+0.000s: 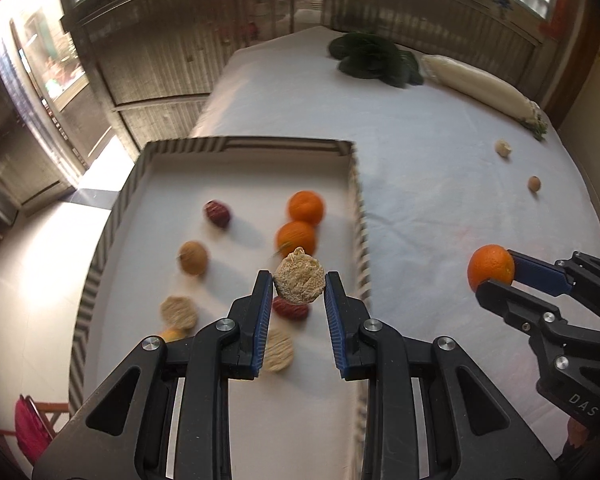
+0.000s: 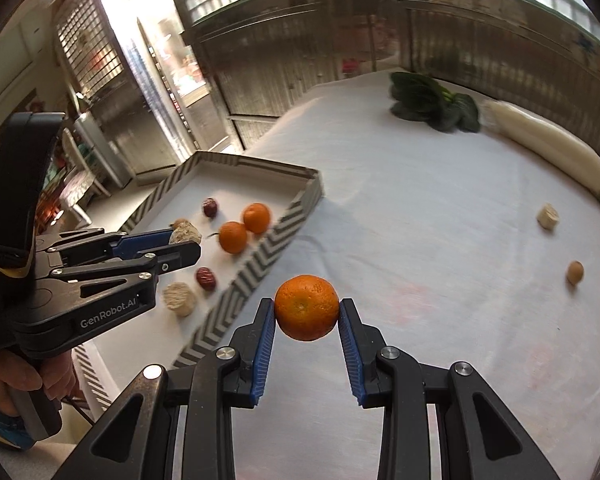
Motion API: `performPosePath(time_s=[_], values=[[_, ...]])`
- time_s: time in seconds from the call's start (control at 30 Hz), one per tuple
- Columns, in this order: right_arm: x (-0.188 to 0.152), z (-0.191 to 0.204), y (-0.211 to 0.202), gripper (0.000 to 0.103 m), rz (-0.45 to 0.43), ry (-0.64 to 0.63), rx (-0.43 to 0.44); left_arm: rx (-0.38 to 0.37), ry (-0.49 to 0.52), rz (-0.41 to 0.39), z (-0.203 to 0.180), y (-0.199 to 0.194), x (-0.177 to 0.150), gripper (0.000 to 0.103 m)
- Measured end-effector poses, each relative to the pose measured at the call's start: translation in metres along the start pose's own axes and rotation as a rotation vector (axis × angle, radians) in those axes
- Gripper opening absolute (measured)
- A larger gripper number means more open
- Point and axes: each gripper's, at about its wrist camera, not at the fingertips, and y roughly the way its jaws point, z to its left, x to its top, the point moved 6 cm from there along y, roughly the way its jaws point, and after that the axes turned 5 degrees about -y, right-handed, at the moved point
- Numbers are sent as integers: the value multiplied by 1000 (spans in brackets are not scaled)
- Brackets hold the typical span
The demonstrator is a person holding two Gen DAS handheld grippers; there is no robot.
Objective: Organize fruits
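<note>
Left gripper (image 1: 299,285) clamping beige chunk (image 1: 299,280) above tray (image 1: 236,145), right gripper (image 2: 307,307) clamping orange (image 2: 307,306)

Three oranges: two side by side in the tray (image 1: 288,208) (image 1: 296,236), one held off the table by a gripper (image 2: 307,307). Two dark red dates lie in the tray (image 1: 217,213) (image 1: 291,308). Five pale, rough, biscuit-like pieces: three on the tray floor (image 1: 179,312) (image 1: 278,350) (image 2: 179,299), one held (image 1: 299,280), one loose on the cloth (image 2: 548,216). Two small brown round fruits: one in the tray (image 1: 193,257), one on the cloth (image 2: 575,272). One striped tray (image 1: 260,145). One bunch of dark leafy greens (image 1: 374,59). One long white vegetable (image 1: 480,84). Two grippers (image 1: 299,294) (image 2: 307,322).
</note>
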Motion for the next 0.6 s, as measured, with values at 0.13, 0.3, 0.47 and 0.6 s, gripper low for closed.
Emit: performPosePath(time_s=[0.13,0.3,0.47,0.6], values=[[6,14,3,31,-1,-22,20,20,-32,3,18,-2,-6,26],[9,31,6,31,4,-60,37,36,-58,8,32,-3,-12,26],[11,45,11,31,14,-88,59,47,-76,21,44,-2,-20,25],[10,58,17,31,27,-107,80,51,-92,35,54,-1,-27,25]])
